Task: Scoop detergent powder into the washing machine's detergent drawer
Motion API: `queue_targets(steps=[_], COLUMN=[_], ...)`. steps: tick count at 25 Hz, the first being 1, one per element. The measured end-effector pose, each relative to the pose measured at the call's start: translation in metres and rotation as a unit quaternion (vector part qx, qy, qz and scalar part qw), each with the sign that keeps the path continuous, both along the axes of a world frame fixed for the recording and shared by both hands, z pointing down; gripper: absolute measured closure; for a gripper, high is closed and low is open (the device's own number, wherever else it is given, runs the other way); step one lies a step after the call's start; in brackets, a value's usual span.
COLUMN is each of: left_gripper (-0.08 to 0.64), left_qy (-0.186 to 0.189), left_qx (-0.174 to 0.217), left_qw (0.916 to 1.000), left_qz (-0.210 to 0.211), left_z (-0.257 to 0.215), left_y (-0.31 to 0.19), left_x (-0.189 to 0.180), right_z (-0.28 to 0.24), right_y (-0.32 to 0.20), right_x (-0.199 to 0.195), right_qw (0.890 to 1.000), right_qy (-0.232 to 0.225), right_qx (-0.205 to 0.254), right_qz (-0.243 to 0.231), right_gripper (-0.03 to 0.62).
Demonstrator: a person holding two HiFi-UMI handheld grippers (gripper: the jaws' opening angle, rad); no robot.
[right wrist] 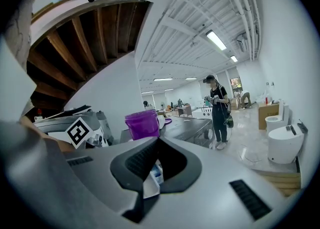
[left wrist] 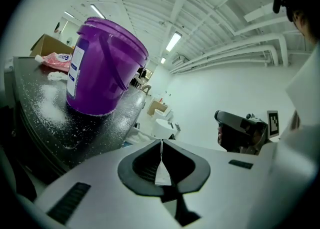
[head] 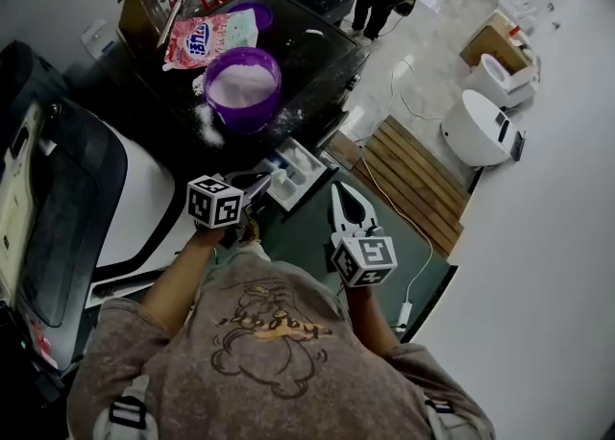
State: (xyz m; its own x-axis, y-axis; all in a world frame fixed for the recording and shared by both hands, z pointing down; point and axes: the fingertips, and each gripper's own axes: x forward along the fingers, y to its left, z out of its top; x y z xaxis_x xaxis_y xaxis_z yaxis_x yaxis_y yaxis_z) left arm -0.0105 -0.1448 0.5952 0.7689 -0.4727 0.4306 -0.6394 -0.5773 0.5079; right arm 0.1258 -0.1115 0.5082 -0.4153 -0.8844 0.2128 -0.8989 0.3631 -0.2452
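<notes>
Grippers both clamped closed on nothing. Left gripper (head: pixel 254 182), forearm tucked in close, points at the pulled-out white plastic detergent drawer (head: pixel 294 172). Right gripper (head: pixel 339 190) hovers just right of it, elbow bent. Round purple plastic tub of white powder (head: pixel 244 88) stands beyond on the powder-dusted black washer top (head: pixel 312 59).

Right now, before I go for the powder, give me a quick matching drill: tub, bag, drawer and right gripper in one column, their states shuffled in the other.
Things:
1 tub
2 bag
3 drawer
4 right gripper

States:
a pulled out
b shut, nothing held
c open, white powder inside
d pink, lying flat

Pairs: 1-c; 2-d; 3-a; 4-b
</notes>
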Motion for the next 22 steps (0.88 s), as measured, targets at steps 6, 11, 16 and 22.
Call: queue_targets(steps=[6, 11, 16, 22], left_gripper=[0.537, 0.537, 0.537, 0.537], left_qy=[-0.038, -0.089, -0.13, -0.171], left_qx=[0.027, 0.067, 0.092, 0.124], left_qw=[0.9988, 0.9933, 0.9861, 0.9756], left_qz=[0.014, 0.03, 0.048, 0.061], left_z=[0.007, 0.013, 0.022, 0.028], left_y=[0.006, 0.007, 0.01, 0.01], left_x=[0.006, 0.01, 0.014, 0.016], right_z=[0.003, 0.008, 0.007, 0.007], right_y=[0.008, 0.014, 0.017, 0.021], right_x=[0.001, 0.005, 0.005, 0.011], right_qw=[1.0, 1.0, 1.0, 1.0], right_qy=[-0.006, -0.004, -0.015, -0.009], right_qx=[-0.005, -0.007, -0.006, -0.008], right_qz=[0.003, 0.005, 0.008, 0.014], right_gripper=[0.592, 0.592, 0.592, 0.592])
